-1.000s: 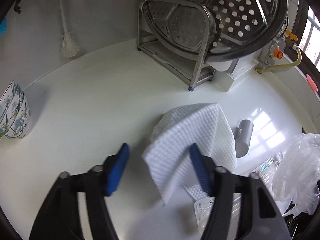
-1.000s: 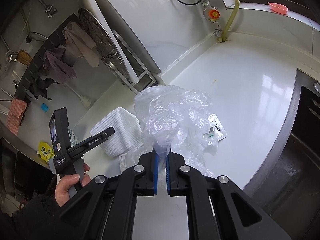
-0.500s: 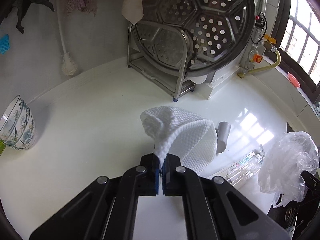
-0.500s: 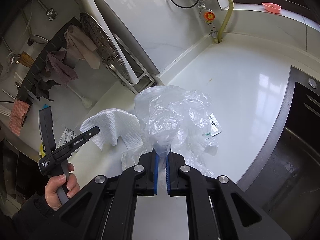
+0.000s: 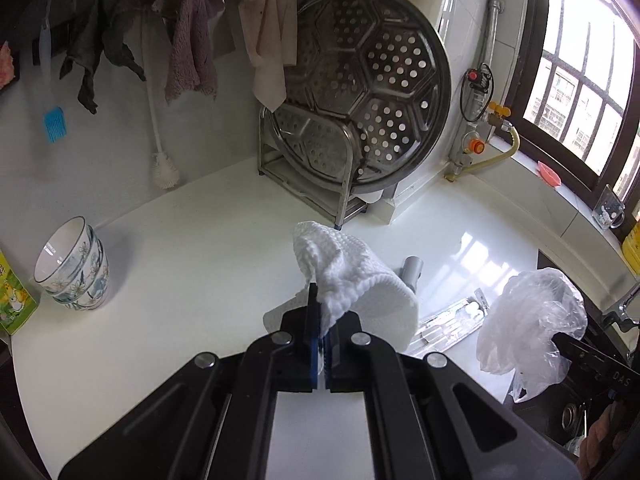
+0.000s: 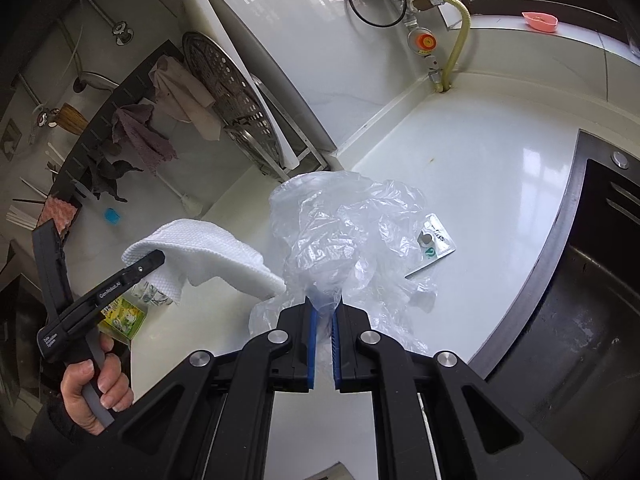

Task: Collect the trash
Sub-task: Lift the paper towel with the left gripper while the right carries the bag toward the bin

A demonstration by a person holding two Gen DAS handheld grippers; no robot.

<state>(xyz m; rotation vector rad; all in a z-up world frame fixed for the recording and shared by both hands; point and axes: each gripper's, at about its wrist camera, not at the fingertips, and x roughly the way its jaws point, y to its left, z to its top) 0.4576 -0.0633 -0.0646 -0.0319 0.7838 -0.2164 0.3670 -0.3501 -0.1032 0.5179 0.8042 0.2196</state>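
My left gripper is shut on a white textured paper towel and holds it lifted above the white counter. In the right wrist view the towel hangs from the left gripper, just left of the bag. My right gripper is shut on a crumpled clear plastic bag, held up over the counter; the bag also shows in the left wrist view. A flat plastic wrapper and a small grey tube lie on the counter. Another printed wrapper lies beyond the bag.
A steel rack with a perforated steamer tray stands at the back. Stacked patterned bowls and a yellow-green box sit at the left. A dark sink lies right of the counter. Cloths hang on the wall.
My left gripper closed on the paper towel and lifted it off the counter, up and toward the bag. My right gripper kept holding the plastic bag almost still.
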